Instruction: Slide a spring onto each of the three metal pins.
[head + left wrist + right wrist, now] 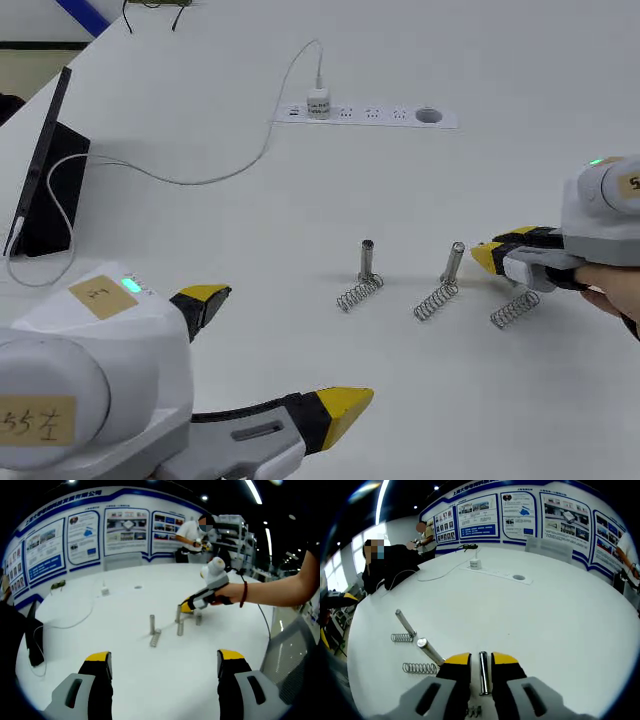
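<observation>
Two metal pins stand upright on the white table. A spring lies at the foot of each. A further spring lies flat just under my right gripper. In the right gripper view, the right gripper is shut on a third pin, which stands between its yellow-tipped jaws. That pin is hidden in the head view. My left gripper hovers open at the near left, well short of the pins, with nothing between its jaws.
A white power strip with a plugged charger and a trailing cable lies at the far side. A black tablet on a stand sits at the left edge. People stand beyond the table in the gripper views.
</observation>
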A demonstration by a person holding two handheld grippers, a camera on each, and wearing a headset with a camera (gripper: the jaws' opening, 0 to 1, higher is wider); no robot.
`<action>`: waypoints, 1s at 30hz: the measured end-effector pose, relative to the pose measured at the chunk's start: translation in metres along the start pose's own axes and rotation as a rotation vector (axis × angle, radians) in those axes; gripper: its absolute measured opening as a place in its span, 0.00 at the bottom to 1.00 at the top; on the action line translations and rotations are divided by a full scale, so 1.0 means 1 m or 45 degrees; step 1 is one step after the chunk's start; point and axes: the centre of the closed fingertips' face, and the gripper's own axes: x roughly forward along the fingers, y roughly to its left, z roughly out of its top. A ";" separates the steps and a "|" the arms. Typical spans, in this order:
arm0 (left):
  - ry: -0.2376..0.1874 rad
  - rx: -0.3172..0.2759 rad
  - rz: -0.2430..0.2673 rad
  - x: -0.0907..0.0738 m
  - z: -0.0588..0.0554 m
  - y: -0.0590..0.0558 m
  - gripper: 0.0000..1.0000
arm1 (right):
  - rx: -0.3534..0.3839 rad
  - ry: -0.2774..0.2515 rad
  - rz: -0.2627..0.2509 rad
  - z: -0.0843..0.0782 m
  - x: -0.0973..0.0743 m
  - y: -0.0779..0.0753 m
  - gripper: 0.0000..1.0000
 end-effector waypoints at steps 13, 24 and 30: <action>0.003 0.015 -0.005 -0.001 0.002 -0.001 0.88 | 0.040 0.021 -0.016 -0.007 0.003 -0.003 0.09; -0.010 0.016 0.009 -0.005 0.005 0.000 0.88 | 0.111 0.014 0.004 -0.003 -0.009 0.000 0.09; -0.025 0.019 0.015 -0.006 0.010 0.000 0.87 | 0.104 -0.003 0.000 0.002 -0.020 0.001 0.09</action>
